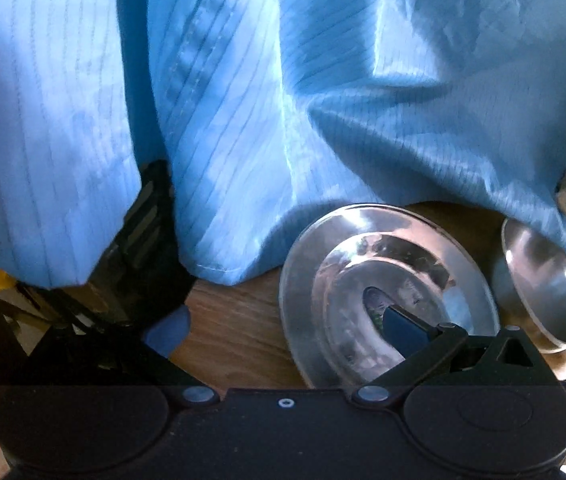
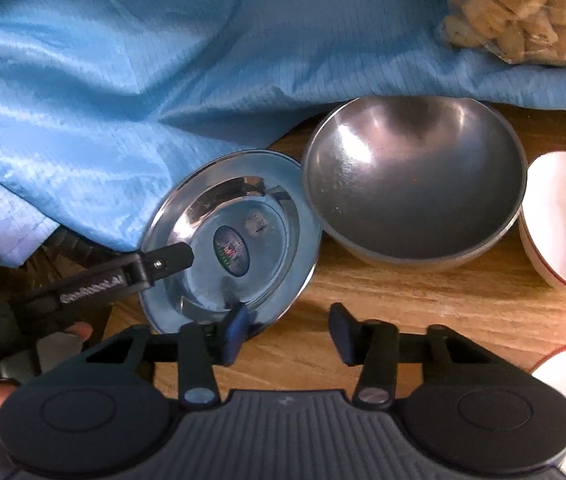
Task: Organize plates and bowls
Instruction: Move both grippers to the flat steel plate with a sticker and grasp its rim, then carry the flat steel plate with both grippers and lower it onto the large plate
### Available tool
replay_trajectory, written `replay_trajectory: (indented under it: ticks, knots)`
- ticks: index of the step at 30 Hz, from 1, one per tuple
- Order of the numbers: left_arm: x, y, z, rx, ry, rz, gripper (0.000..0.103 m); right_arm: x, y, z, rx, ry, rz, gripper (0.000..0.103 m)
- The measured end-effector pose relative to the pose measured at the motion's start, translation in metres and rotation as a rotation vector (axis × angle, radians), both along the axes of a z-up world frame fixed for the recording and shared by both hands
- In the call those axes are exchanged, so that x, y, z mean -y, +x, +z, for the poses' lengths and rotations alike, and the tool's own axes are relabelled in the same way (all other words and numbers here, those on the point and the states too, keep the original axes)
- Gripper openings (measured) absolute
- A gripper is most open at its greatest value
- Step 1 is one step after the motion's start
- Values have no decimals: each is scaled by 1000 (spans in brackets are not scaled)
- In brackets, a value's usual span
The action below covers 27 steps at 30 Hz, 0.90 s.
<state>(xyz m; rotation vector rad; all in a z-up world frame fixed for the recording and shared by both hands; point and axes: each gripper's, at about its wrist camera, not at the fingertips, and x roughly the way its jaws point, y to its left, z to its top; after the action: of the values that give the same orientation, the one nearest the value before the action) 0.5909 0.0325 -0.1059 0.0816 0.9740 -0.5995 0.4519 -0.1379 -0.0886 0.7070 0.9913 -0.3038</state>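
The steel plate (image 2: pixel 230 240) lies on the table (image 2: pixel 403 308), just left of the steel bowl (image 2: pixel 413 180). Left gripper (image 1: pixel 283 324) gapes wide, one finger over the plate. Right gripper (image 2: pixel 287 336) stands open beside the plate's rim
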Motion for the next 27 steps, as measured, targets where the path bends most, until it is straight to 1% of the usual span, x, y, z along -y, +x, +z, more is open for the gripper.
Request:
replay_trajectory:
  ticks: [2, 4, 6, 7, 9, 10, 11, 12, 13, 14, 15, 16, 18, 20, 23, 25, 27]
  knots:
    - [2, 0, 1, -8, 10, 21, 102, 1, 4, -1, 2, -6, 7, 46]
    - [6, 0, 2, -14, 19, 32, 101, 2, 6, -2, 4, -6, 12, 39]
    - [7, -1, 3, -11, 17, 43, 93, 3, 9, -3, 6, -10, 17, 34]
    - [7, -2, 3, -13, 13, 47, 92, 3, 10, -3, 7, -11, 21, 30]
    - [4, -3, 4, -19, -22, 60, 79, 4, 10, -3, 5, -16, 25, 28]
    - [2, -4, 5, -27, -48, 67, 75, 4, 11, -3, 5, -18, 28, 27]
    - [0, -4, 5, -33, -65, 73, 67, 4, 11, -2, 6, -21, 31, 26]
    - [0, -4, 5, -38, -79, 75, 54, 5, 10, -1, 8, -20, 33, 24]
    - [0, -3, 5, -48, -88, 73, 44, 7, 10, -1, 10, -8, 31, 24]
    - [-1, -2, 4, -64, -89, 79, 32, 9, 9, -1, 8, 7, 29, 24]
    - [-2, -1, 5, -71, -90, 96, 29, 10, 9, -2, 7, 5, 39, 24]
    - [-4, -1, 6, -77, -92, 102, 27, 10, 8, -1, 12, 1, 51, 24]
    - [-7, -2, 6, -87, -90, 114, 19, 13, 5, -2, 15, 15, 49, 23]
    - [-13, -6, 6, -101, -94, 118, 18, 12, 1, 0, 17, 22, 55, 23]
    - [-22, -21, 9, -103, -89, 134, 18, 5, -5, 6, 9, 0, 102, 23]
    - [-28, -33, 10, -110, -88, 156, 18, -1, -9, 10, -2, -21, 135, 24]
    - [-36, -45, 12, -120, -85, 182, 18, -4, -15, 12, -10, -19, 171, 24]
